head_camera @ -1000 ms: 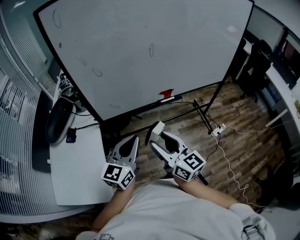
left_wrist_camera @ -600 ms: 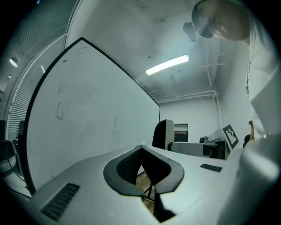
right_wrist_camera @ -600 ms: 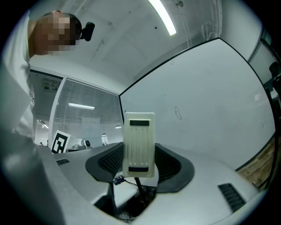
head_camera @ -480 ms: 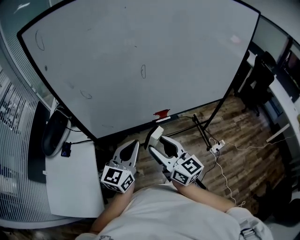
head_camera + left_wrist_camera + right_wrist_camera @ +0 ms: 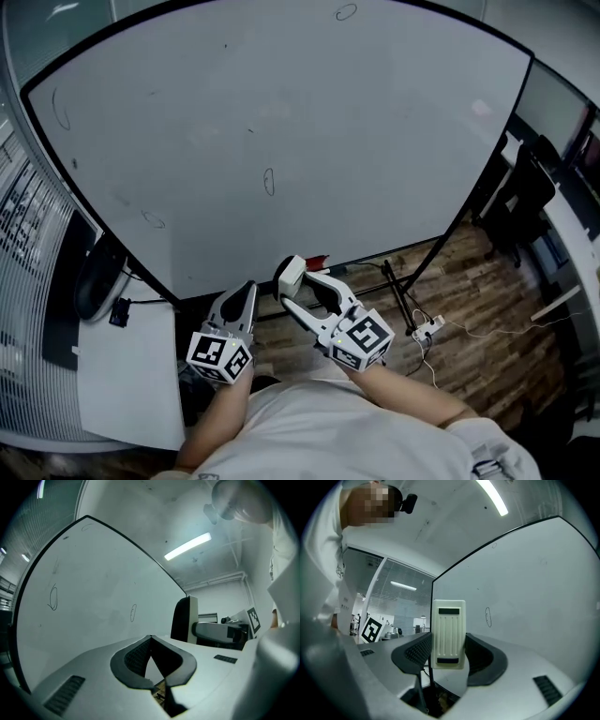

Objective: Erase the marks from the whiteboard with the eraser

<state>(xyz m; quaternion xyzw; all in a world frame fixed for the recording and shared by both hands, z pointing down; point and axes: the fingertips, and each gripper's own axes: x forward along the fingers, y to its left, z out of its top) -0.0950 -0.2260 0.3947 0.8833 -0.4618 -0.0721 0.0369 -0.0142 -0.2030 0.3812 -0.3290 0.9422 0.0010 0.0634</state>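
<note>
The whiteboard point(image 5: 281, 122) fills the top of the head view and bears small pen loops: one near the middle point(image 5: 269, 181), one lower left point(image 5: 153, 219), one at the left edge point(image 5: 62, 108), one at the top point(image 5: 346, 12). My right gripper point(image 5: 298, 292) is shut on the cream eraser point(image 5: 289, 273), held just below the board's bottom edge. In the right gripper view the eraser point(image 5: 448, 633) stands upright between the jaws, with a loop mark point(image 5: 488, 617) beyond. My left gripper point(image 5: 244, 294) is beside it, shut and holding nothing point(image 5: 150, 638).
A red item point(image 5: 317, 262) lies on the board's tray. A white desk point(image 5: 131, 375) with a dark rounded object point(image 5: 92, 281) is at the left. The board's stand leg point(image 5: 403, 305), a power strip point(image 5: 427, 328) with cables and a black chair point(image 5: 525, 178) are at the right.
Both grippers have risen toward the board's lower edge, the eraser still held in the right one. The head view has tilted up, so more of the board shows.
</note>
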